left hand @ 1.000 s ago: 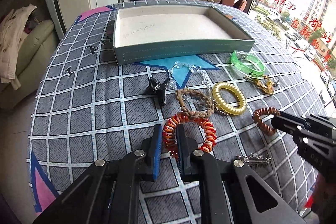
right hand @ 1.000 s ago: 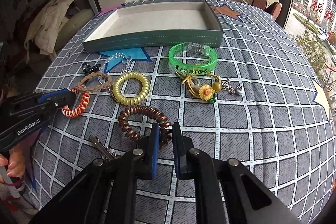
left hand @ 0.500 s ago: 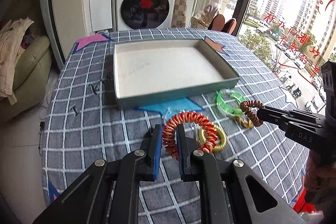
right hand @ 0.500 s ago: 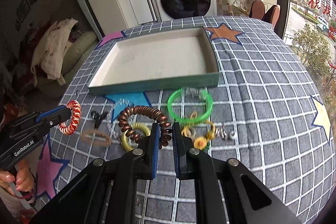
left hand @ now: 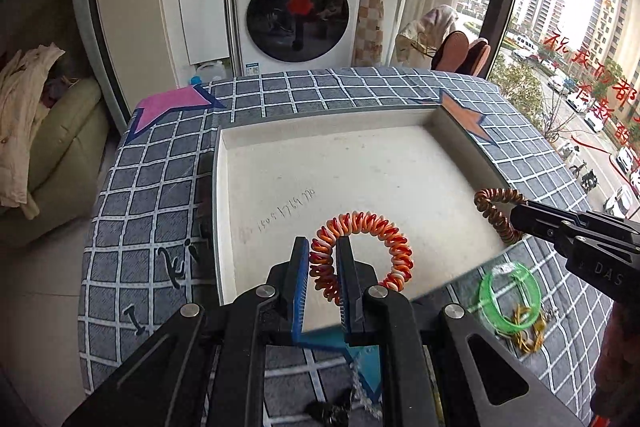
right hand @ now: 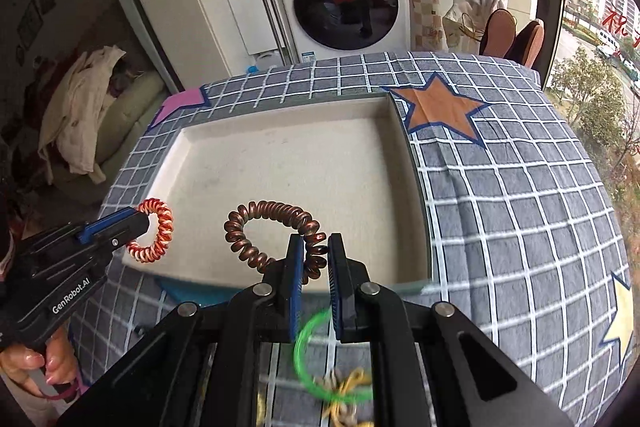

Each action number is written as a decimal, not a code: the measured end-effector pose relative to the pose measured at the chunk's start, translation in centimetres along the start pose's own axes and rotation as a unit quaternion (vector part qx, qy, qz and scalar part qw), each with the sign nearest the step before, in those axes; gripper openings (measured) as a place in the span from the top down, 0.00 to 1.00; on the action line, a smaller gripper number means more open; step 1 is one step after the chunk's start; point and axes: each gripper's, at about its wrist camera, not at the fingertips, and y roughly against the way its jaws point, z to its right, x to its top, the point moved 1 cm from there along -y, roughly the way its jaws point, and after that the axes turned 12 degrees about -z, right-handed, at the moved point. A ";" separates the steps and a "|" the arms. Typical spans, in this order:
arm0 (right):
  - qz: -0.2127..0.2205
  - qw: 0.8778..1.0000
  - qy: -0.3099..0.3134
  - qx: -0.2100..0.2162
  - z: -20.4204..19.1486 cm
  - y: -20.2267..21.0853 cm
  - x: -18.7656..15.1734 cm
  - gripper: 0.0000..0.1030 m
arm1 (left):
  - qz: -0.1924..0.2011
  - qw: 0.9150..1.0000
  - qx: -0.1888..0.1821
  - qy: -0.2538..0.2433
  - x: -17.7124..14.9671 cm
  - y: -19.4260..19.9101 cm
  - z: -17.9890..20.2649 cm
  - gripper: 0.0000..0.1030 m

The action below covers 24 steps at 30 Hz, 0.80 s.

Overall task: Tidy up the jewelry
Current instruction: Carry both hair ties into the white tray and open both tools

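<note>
My left gripper (left hand: pixel 323 247) is shut on an orange-and-white coil bracelet (left hand: pixel 376 227), held in the air over the near part of the shallow cream tray (left hand: pixel 222 211). My right gripper (right hand: pixel 314 245) is shut on a brown coil bracelet (right hand: pixel 260 215), hanging above the tray's (right hand: pixel 420 195) front right part. In the left wrist view the right gripper (left hand: pixel 516 215) comes in from the right with the brown coil (left hand: pixel 494 209). The right wrist view shows the left gripper (right hand: pixel 146 221) at the left holding its orange coil (right hand: pixel 158 237).
A green bangle (left hand: pixel 510 293) and a yellow charm piece (left hand: pixel 528 331) lie on the checked tablecloth (left hand: pixel 160 187) in front of the tray, with a clear chain and a black clip (left hand: pixel 328 409) near the lower edge. A washing machine (left hand: pixel 298 7) stands behind the table.
Both grippers lifted their coil bracelets off the cloth and carried them forward to above the tray. The other jewellery stayed on the cloth, now low in both views.
</note>
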 end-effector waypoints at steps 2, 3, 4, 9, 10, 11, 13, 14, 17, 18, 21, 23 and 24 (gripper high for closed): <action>-0.007 1.000 -0.004 -0.007 0.3 -1.5 1.4 0.87 | -0.004 1.000 0.010 0.001 1.0 -1.2 0.0 0.67; -0.009 1.000 -0.005 -0.009 0.4 -2.2 1.9 0.87 | -0.006 1.000 0.017 -0.002 1.6 -2.1 -0.1 0.67; -0.012 1.000 -0.007 -0.012 0.6 -2.8 2.4 0.87 | -0.008 1.000 0.022 -0.004 1.9 -2.6 0.0 0.67; -0.029 0.999 -0.014 -0.023 1.2 -5.7 4.2 0.87 | -0.031 0.999 0.042 -0.007 3.2 -5.9 0.0 0.67; -0.032 0.999 -0.016 -0.026 1.3 -6.2 4.3 0.87 | -0.033 0.998 0.045 -0.007 3.3 -6.2 -0.1 0.67; -0.036 0.999 -0.018 -0.028 1.5 -6.7 4.5 0.87 | -0.034 0.998 0.048 -0.008 3.3 -6.5 0.1 0.67; -0.041 0.998 -0.022 -0.030 1.6 -7.5 4.6 0.87 | -0.038 0.998 0.054 -0.013 3.3 -7.0 0.2 0.67; -0.042 0.998 -0.023 -0.031 1.7 -7.7 4.6 0.87 | -0.039 0.997 0.058 -0.014 3.3 -7.2 0.3 0.67; -0.041 0.998 -0.020 -0.036 1.5 -8.0 4.4 0.86 | -0.039 0.996 0.072 -0.018 3.3 -7.7 0.4 0.67; -0.041 0.998 -0.020 -0.038 1.4 -8.0 4.4 0.86 | -0.035 0.996 0.077 -0.022 3.2 -7.7 0.5 0.67; -0.042 0.998 -0.021 -0.038 1.4 -8.1 4.4 0.82 | -0.032 0.995 0.094 -0.028 3.2 -7.7 0.9 0.67; -0.044 0.998 -0.024 -0.035 1.3 -8.0 4.3 0.66 | -0.033 0.994 0.101 -0.029 3.2 -7.7 1.0 0.67; -0.044 0.998 -0.025 -0.033 1.4 -8.0 4.4 0.54 | -0.034 0.994 0.102 -0.028 3.2 -7.7 0.9 0.67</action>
